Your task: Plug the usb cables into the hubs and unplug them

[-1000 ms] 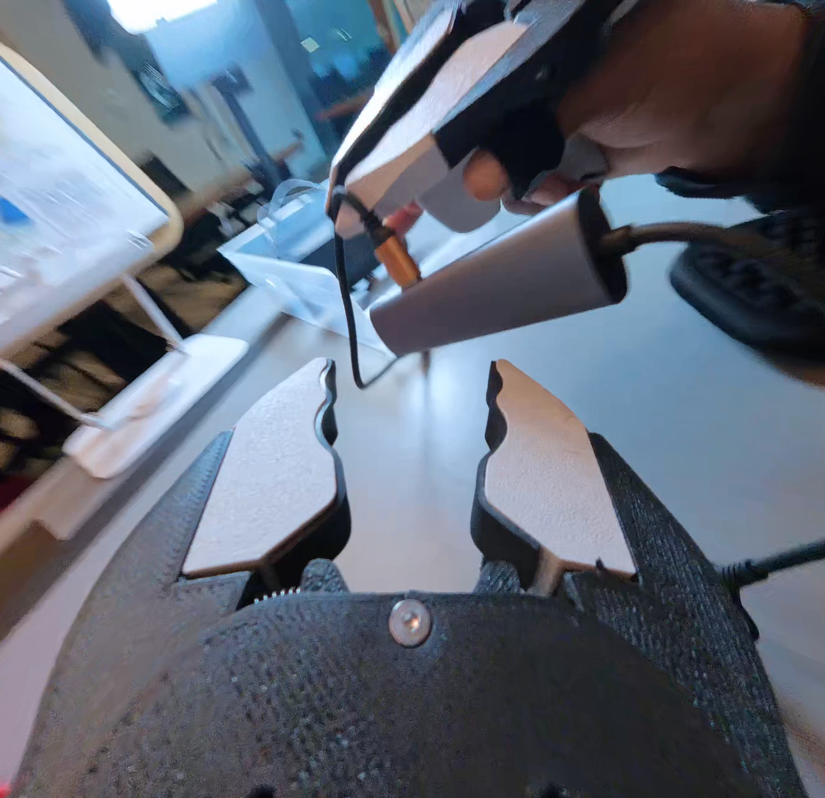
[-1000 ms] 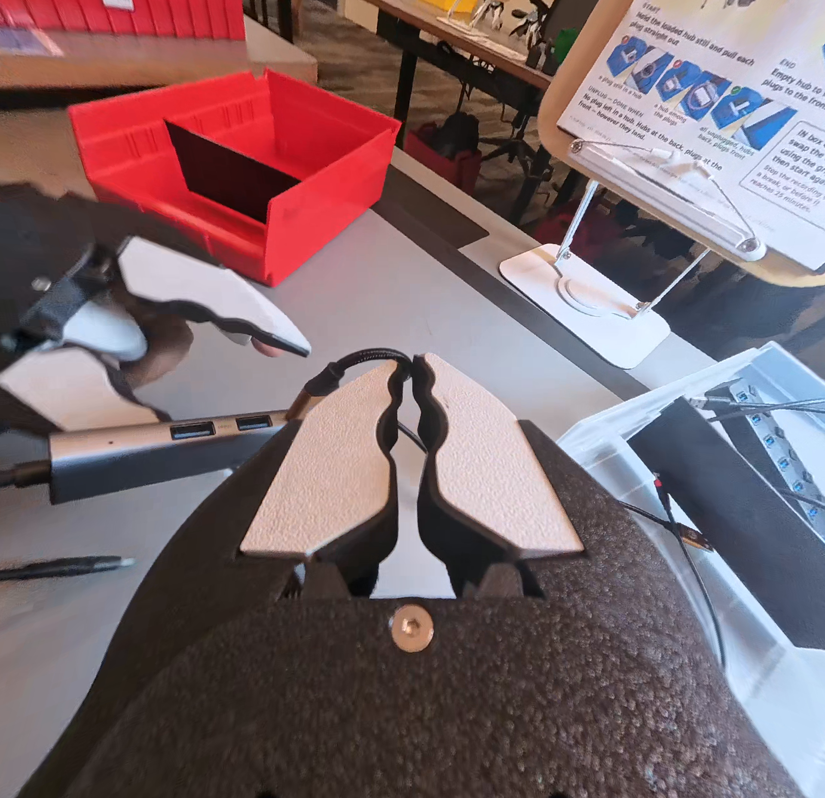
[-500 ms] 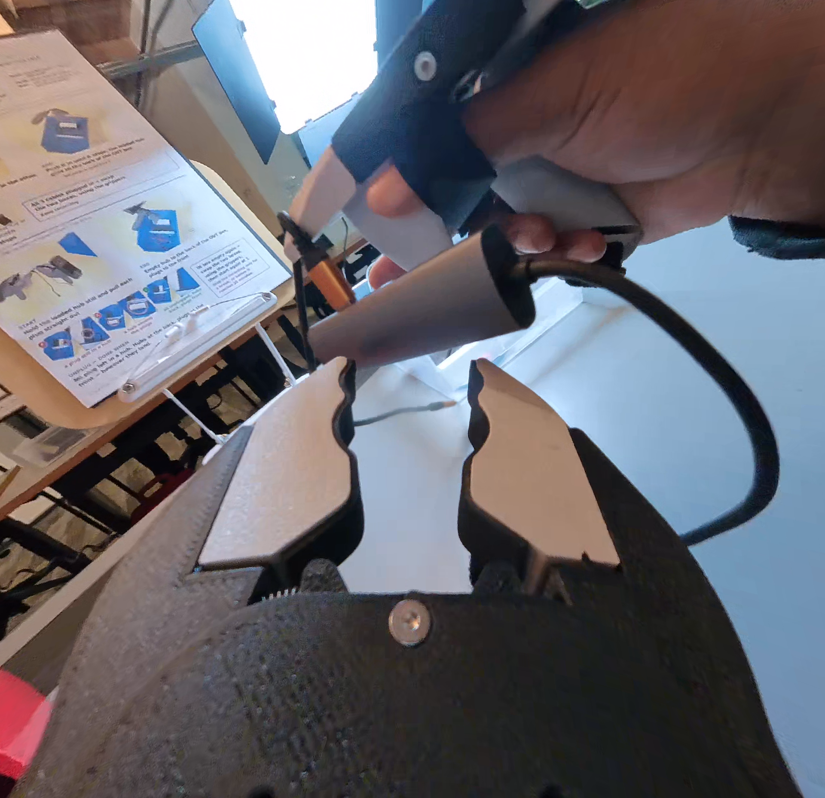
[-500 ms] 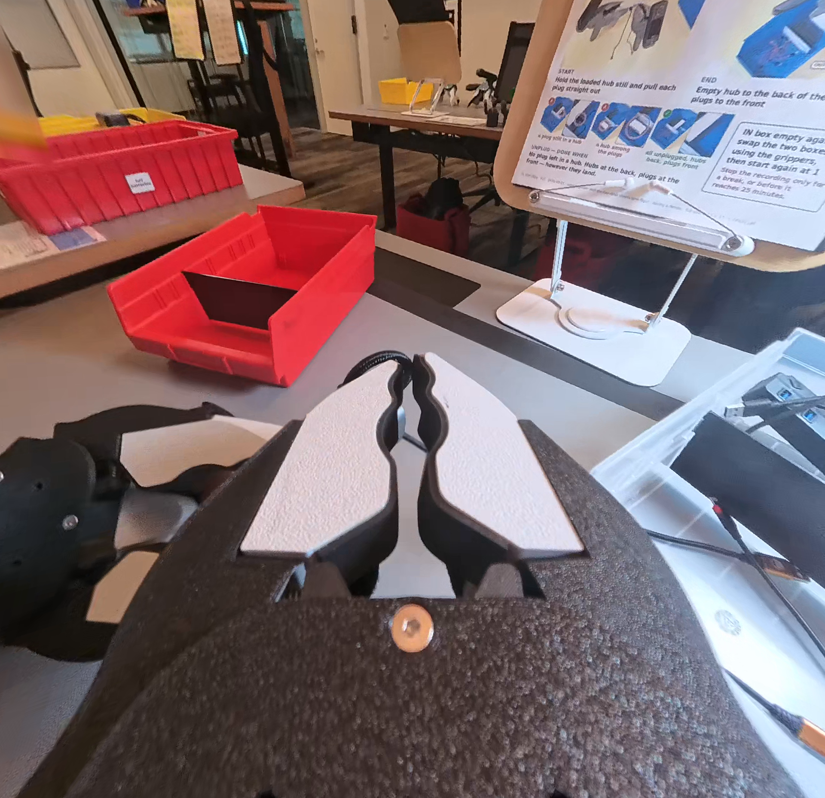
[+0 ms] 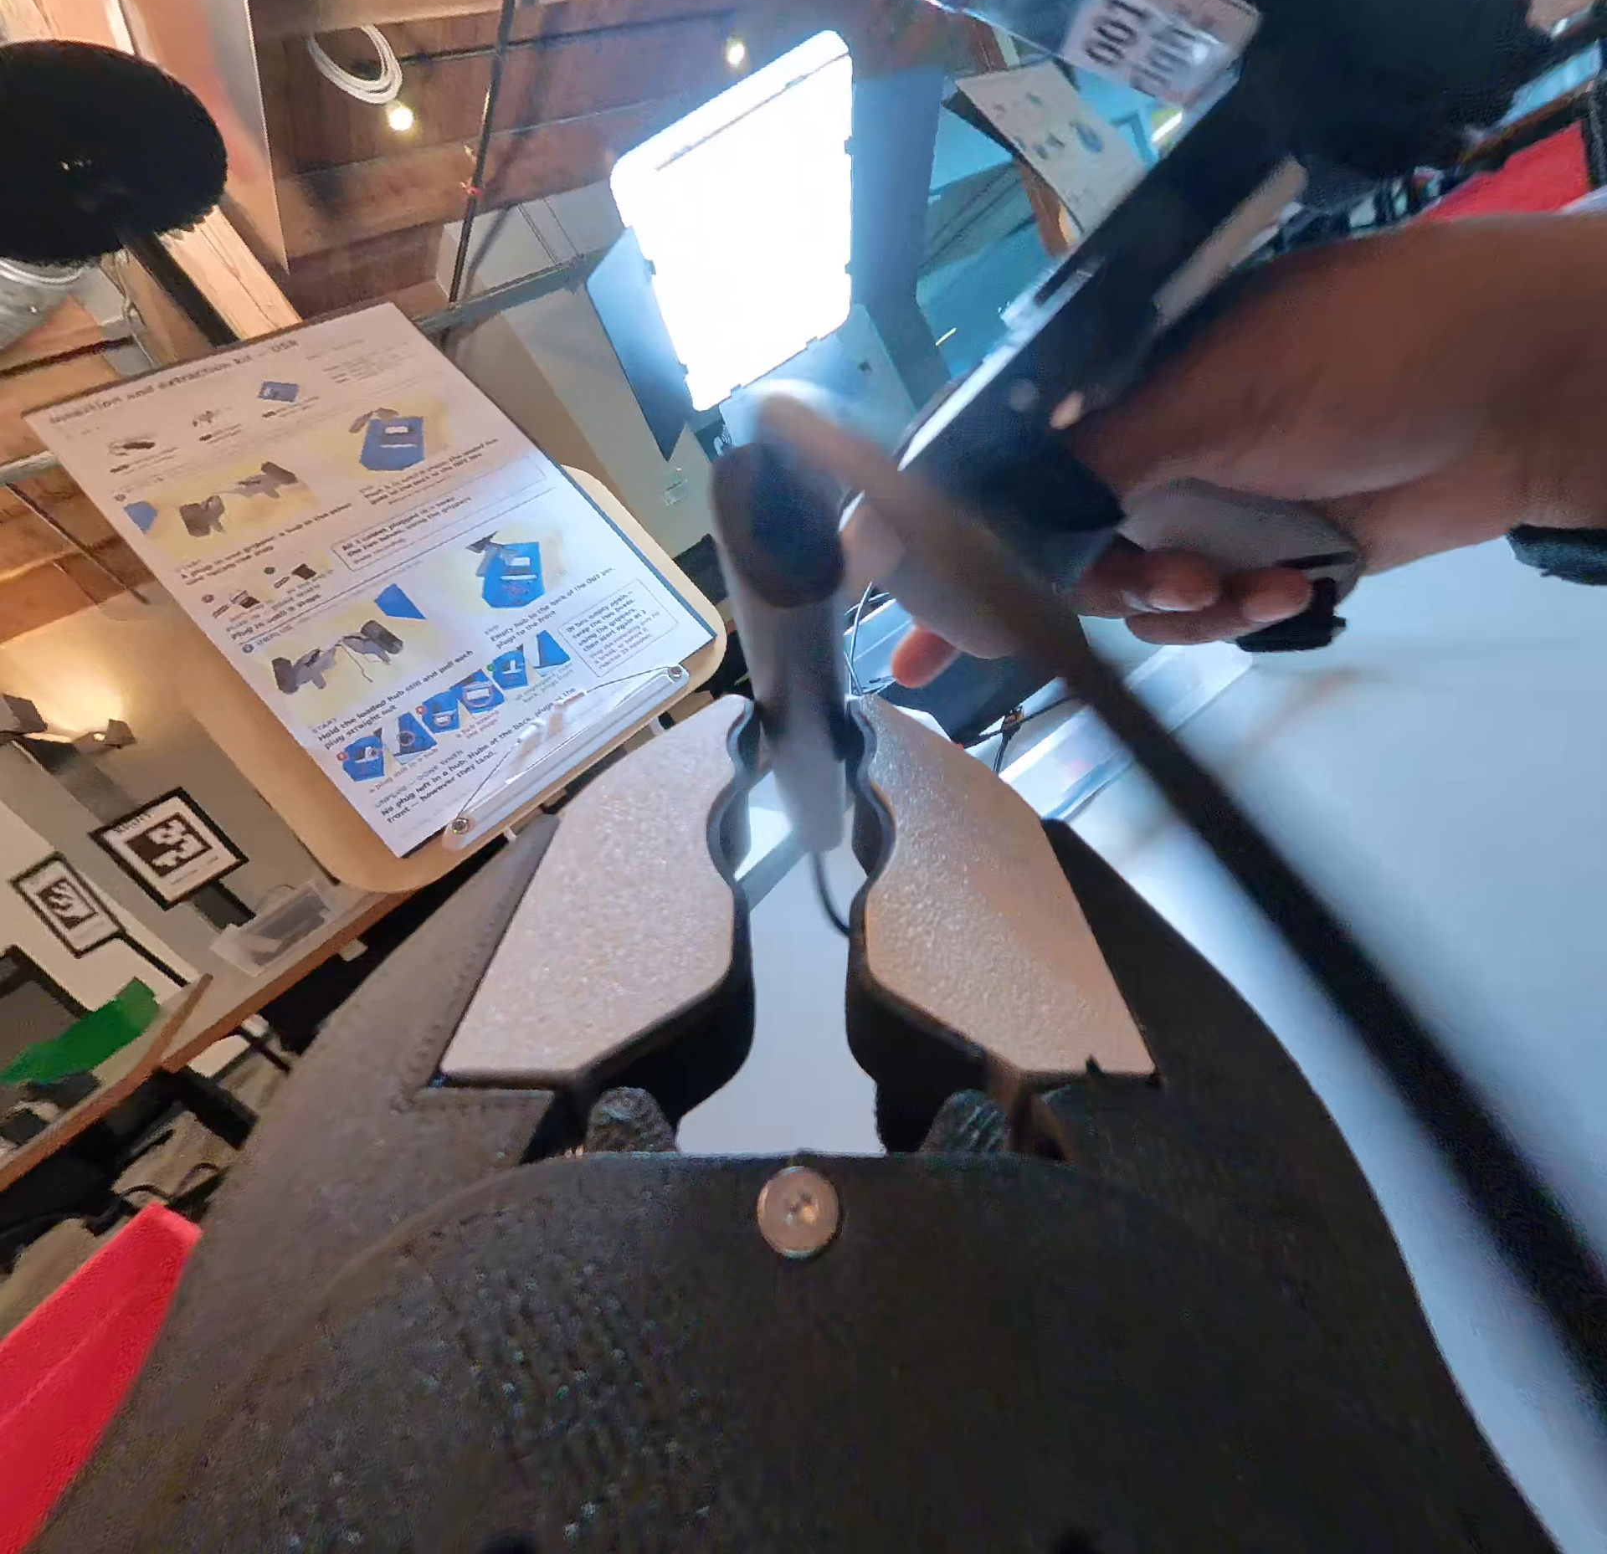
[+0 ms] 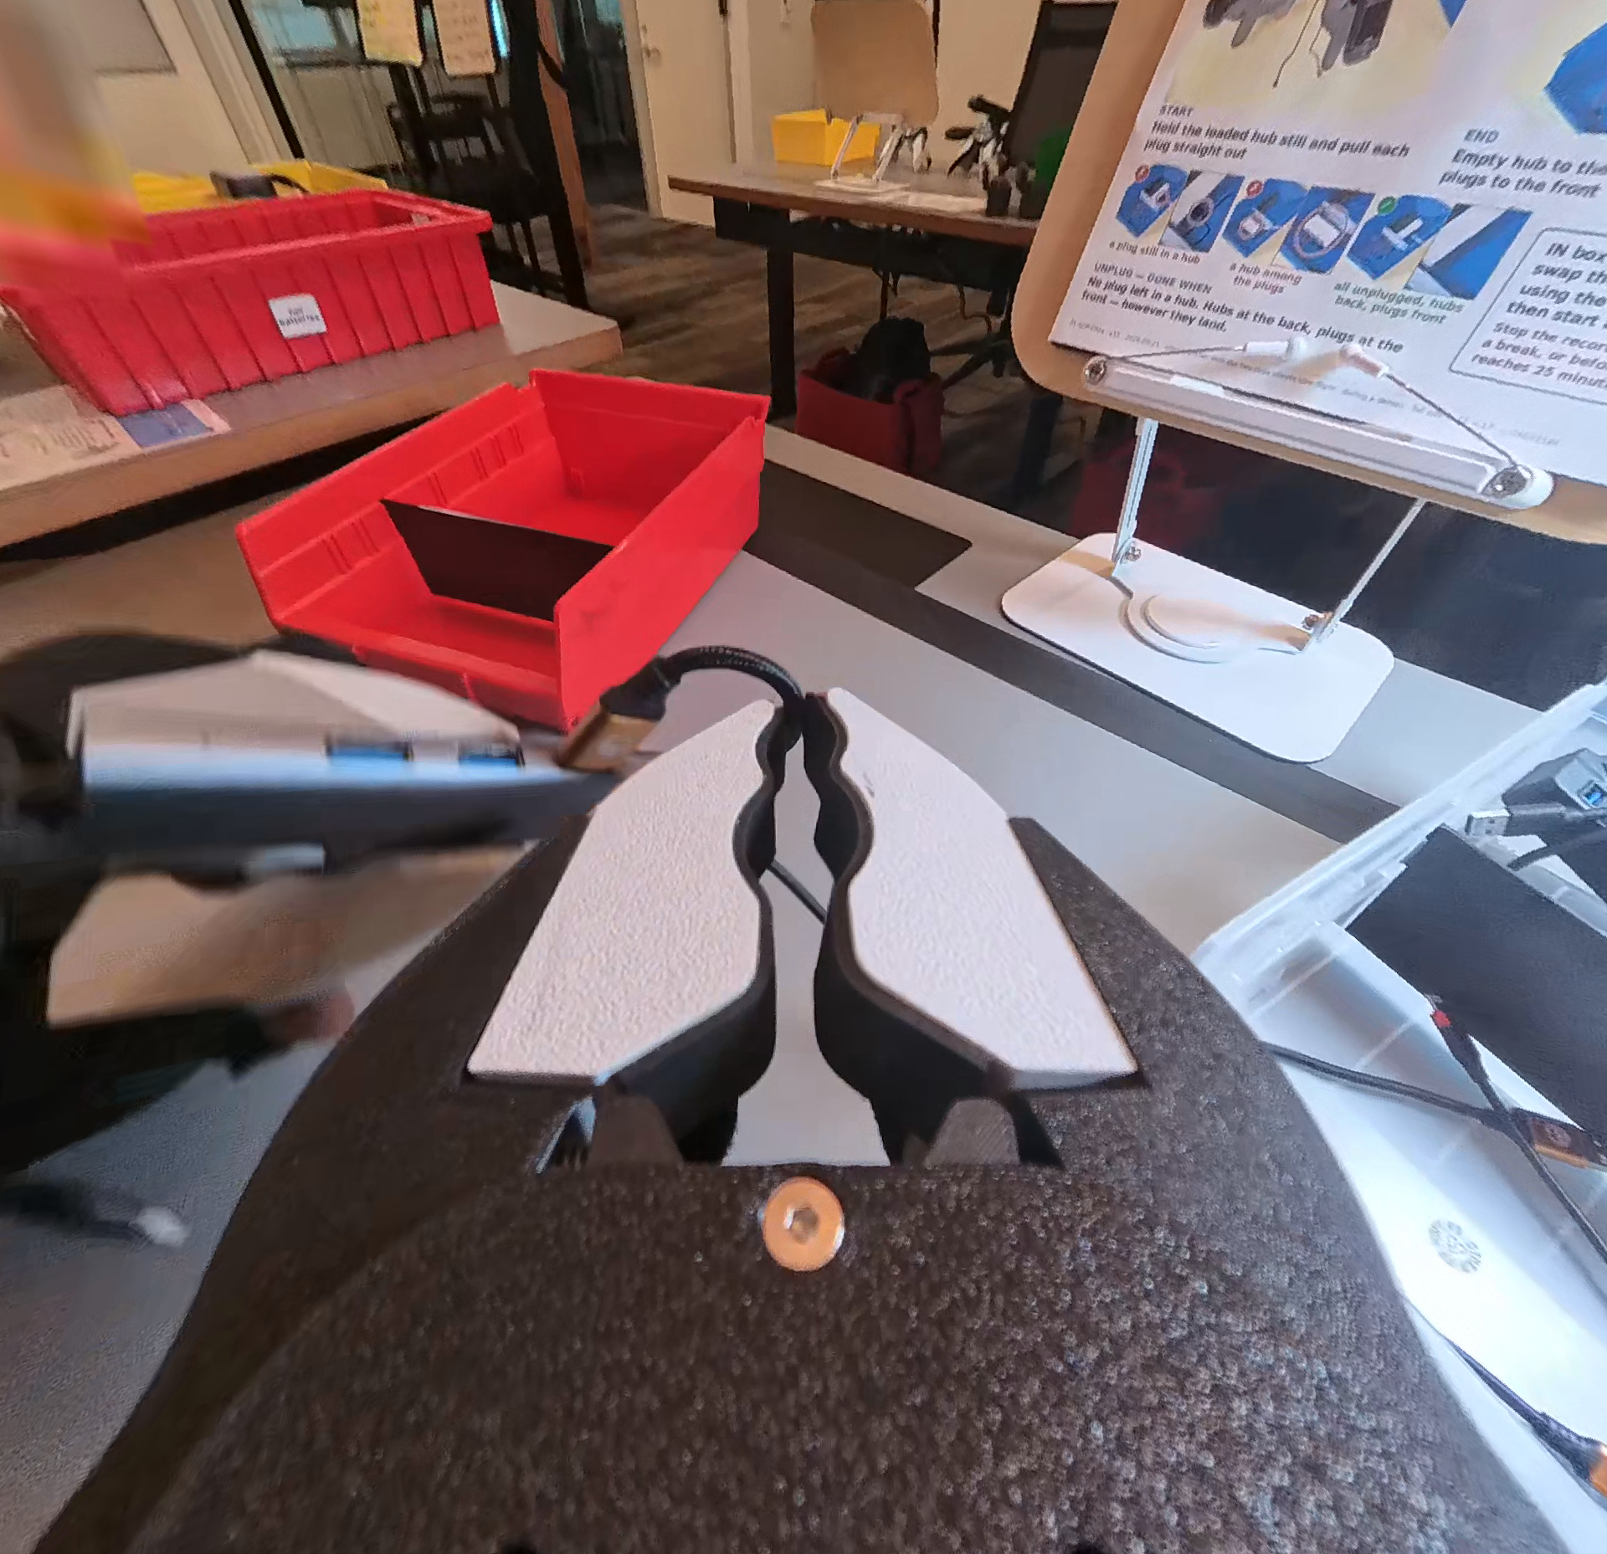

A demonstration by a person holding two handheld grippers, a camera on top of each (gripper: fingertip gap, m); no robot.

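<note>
My left gripper (image 5: 800, 730) is shut on a grey USB hub (image 5: 787, 660), gripping it between the fingertips. The hub stands up from the tips, and its black lead (image 5: 1217, 817) swings off to the right, blurred. In the right wrist view the hub (image 6: 304, 773) lies level at the left, with blue ports on its side and a left-gripper finger (image 6: 261, 704) above it. My right gripper (image 6: 796, 721) is shut on a black braided USB cable (image 6: 722, 660). Its gold plug (image 6: 609, 738) touches the hub's near end. I cannot tell whether it is seated.
A red bin (image 6: 661, 573) sits on the grey table behind the hub. An instruction sheet on a white stand (image 6: 1217, 651) is at the back right. A clear plastic box (image 6: 1287, 930) holding more cables and hubs is at the right. A loose cable end (image 6: 148, 1225) lies at the left. Some 6 centimetres of space lies between my two pairs of fingers.
My left gripper was open beneath the hub and has now shut on it. The view has tilted upward. My right gripper stays shut on the cable, with the plug now at the hub's end.
</note>
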